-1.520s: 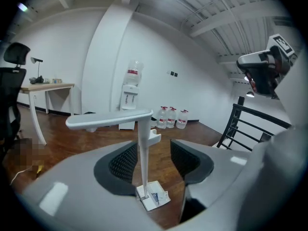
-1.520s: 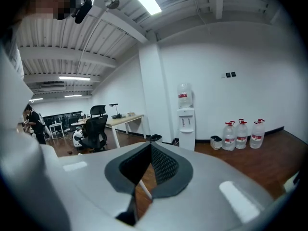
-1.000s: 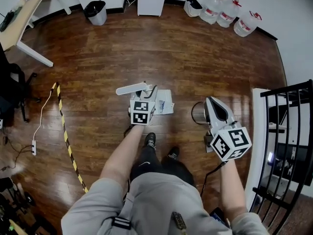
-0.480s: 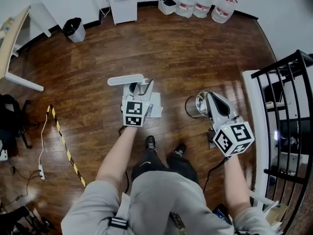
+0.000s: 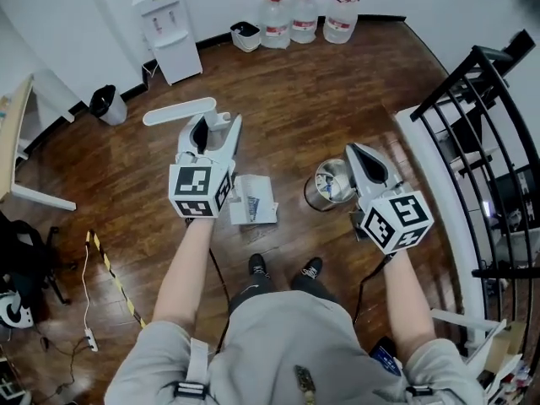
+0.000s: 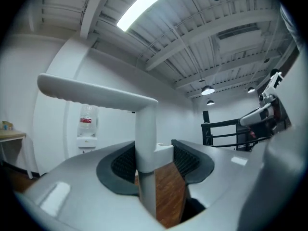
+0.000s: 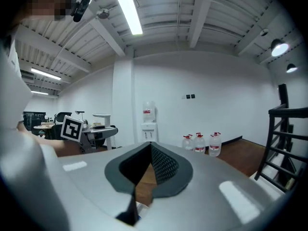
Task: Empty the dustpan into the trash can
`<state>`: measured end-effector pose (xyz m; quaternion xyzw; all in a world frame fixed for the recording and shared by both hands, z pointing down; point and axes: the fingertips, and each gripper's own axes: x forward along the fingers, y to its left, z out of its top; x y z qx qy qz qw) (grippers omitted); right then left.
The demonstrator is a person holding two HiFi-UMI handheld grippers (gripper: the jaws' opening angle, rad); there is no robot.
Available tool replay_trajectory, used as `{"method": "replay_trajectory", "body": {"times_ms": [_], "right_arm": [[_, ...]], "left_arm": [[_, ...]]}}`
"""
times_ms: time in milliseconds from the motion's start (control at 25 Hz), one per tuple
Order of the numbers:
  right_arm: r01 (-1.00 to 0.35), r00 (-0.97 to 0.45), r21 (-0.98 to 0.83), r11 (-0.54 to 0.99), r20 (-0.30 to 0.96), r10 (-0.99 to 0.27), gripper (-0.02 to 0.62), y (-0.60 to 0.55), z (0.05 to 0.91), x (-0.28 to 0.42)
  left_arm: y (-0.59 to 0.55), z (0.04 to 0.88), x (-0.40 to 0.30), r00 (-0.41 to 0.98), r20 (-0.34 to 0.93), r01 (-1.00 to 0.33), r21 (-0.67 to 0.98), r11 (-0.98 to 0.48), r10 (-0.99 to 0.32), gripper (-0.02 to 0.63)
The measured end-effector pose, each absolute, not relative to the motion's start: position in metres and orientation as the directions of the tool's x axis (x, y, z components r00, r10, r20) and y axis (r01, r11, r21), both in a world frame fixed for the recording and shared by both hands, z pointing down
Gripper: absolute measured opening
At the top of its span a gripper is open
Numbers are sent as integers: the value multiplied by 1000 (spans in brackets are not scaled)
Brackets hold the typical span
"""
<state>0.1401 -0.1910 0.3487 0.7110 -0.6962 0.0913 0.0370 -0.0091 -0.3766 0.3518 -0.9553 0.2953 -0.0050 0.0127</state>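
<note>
My left gripper (image 5: 211,132) is shut on the white upright handle (image 5: 179,110) of the dustpan, held level well above the floor. The pan (image 5: 251,201) hangs below it over the wood floor, with bits of litter inside. In the left gripper view the handle post (image 6: 147,129) stands clamped between the dark pads, left gripper (image 6: 155,160) around it. The round metal trash can (image 5: 327,184) stands on the floor to the right of the pan. My right gripper (image 5: 359,154) hovers just right of the can; its jaws meet at the tip with nothing held, right gripper (image 7: 147,170).
A water cooler (image 5: 164,24), a white basket (image 5: 245,35) and three water jugs (image 5: 304,15) line the far wall. A small black bin (image 5: 108,104) sits at the left. A black railing (image 5: 481,142) runs along the right. Yellow-black tape (image 5: 110,277) lies on the floor.
The left gripper has risen and lifted the dustpan higher off the floor. The right gripper has also come up a little, staying beside the metal can. The head view has swung.
</note>
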Motion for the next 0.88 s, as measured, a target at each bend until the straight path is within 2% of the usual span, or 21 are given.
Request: {"method": "replay_trajectory", "body": {"times_ms": [360,880], "right_arm": [[-985,145,-78,-153,107,-984,0,-127,322,220],[-937,327,-98,-336,98,-940,0,-41,323,324]], "left_arm": [[-338,267,89,874,-108,-478,-11,-878,-474,210],[-287,269,272,943,-96,-324,-46,-945,-319,210]]}}
